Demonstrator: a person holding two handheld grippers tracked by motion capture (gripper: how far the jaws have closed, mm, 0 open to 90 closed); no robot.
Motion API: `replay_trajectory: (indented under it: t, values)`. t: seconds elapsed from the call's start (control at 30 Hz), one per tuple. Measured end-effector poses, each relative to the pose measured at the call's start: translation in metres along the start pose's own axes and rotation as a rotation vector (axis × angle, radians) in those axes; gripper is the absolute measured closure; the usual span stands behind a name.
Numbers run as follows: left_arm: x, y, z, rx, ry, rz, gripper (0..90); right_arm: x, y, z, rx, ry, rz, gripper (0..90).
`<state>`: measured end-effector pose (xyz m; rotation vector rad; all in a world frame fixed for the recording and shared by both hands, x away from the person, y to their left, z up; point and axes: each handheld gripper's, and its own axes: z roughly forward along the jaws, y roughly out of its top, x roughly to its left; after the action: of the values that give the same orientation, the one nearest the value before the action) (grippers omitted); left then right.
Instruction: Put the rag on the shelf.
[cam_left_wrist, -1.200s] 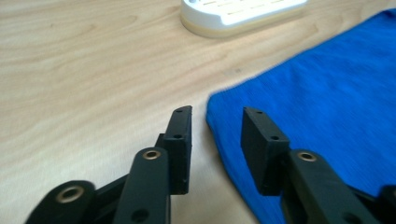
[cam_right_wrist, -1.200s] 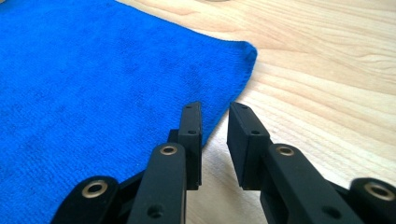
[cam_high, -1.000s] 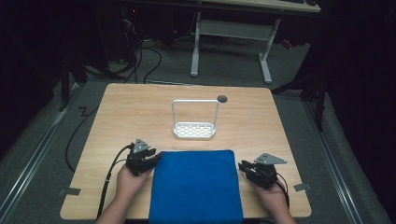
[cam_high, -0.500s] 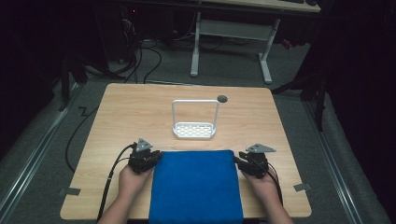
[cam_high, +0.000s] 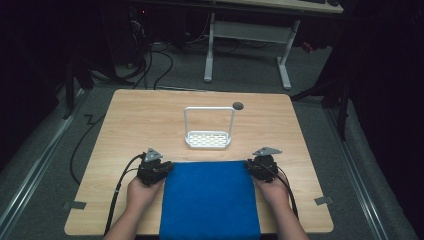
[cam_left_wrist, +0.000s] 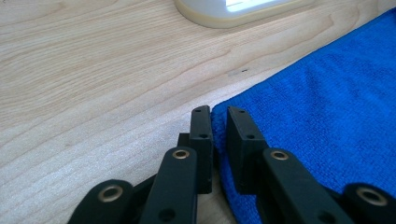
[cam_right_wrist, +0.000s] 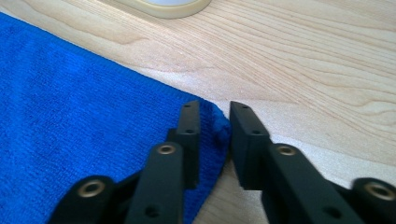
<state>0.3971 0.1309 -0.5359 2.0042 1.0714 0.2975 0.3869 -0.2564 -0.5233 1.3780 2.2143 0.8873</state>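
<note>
Blue cloth (cam_high: 209, 199) far corners pinched, both hand-held grippers.

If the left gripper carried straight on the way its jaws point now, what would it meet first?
Probably the white rack. From the left gripper, closed on the blue cloth corner, bare table lies ahead; depth is unclear.

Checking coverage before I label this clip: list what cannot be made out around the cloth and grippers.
- Blue cloth: near edge cut off by the bottom of the high view.
- Left gripper: cloth corner sits between the jaws; the jaws hide whether the pads press on it.
- Right gripper: same, corner bunched between the jaws, contact hidden.
- White rack: cropped by the top edge of both gripper views.
</note>
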Motion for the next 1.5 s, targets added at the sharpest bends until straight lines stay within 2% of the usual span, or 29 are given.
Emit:
replay_trajectory:
  t: [0.1, 0.27, 0.4, 0.57, 0.6, 0.67, 0.77, 1.0, 1.03, 1.13, 1.4, 1.43, 1.5]
  values:
    - [0.0, 0.0, 0.0, 0.0, -0.001, -0.002, 82.8, 0.002, -0.005, 0.0, -0.036, 0.019, -0.004, 87.6]
    - [0.0, 0.0, 0.0, 0.001, 0.013, -0.011, 86.5, 0.004, -0.007, -0.001, -0.042, 0.02, -0.028, 88.4]
    - [-0.001, -0.002, -0.003, -0.024, 0.022, -0.004, 87.5, 0.011, -0.007, -0.007, -0.068, 0.027, -0.058, 88.5]
    - [-0.002, -0.003, -0.008, -0.053, 0.017, 0.01, 87.5, 0.015, -0.006, -0.016, -0.11, 0.028, -0.047, 88.8]
    - [-0.002, -0.003, -0.009, -0.063, 0.012, 0.007, 87.6, 0.015, -0.005, -0.021, -0.137, 0.036, -0.026, 88.8]
    - [-0.002, -0.003, -0.014, -0.087, 0.003, -0.003, 87.7, 0.015, -0.005, -0.024, -0.149, 0.037, -0.024, 88.9]
    - [-0.005, -0.001, -0.024, -0.138, 0.014, 0.017, 87.9, 0.017, -0.004, -0.03, -0.177, 0.034, -0.03, 88.8]
    - [-0.011, 0.002, -0.041, -0.222, 0.013, 0.039, 87.9, 0.023, -0.004, -0.046, -0.234, 0.051, -0.035, 88.7]
    - [-0.012, 0.003, -0.044, -0.236, 0.012, 0.041, 87.8, 0.024, -0.002, -0.051, -0.258, 0.051, -0.038, 88.8]
    - [-0.015, 0.006, -0.055, -0.277, 0.019, 0.058, 87.8, 0.026, -0.001, -0.055, -0.278, 0.042, -0.039, 88.8]
    - [-0.024, 0.014, -0.079, -0.386, 0.021, 0.073, 87.7, 0.034, 0.007, -0.076, -0.386, 0.029, -0.046, 88.9]
    - [-0.025, 0.015, -0.082, -0.401, 0.022, 0.078, 87.7, 0.036, 0.009, -0.082, -0.416, 0.033, -0.052, 88.8]
    - [-0.028, 0.016, -0.087, -0.422, 0.02, 0.082, 87.7, 0.037, 0.01, -0.084, -0.427, 0.035, -0.053, 88.9]
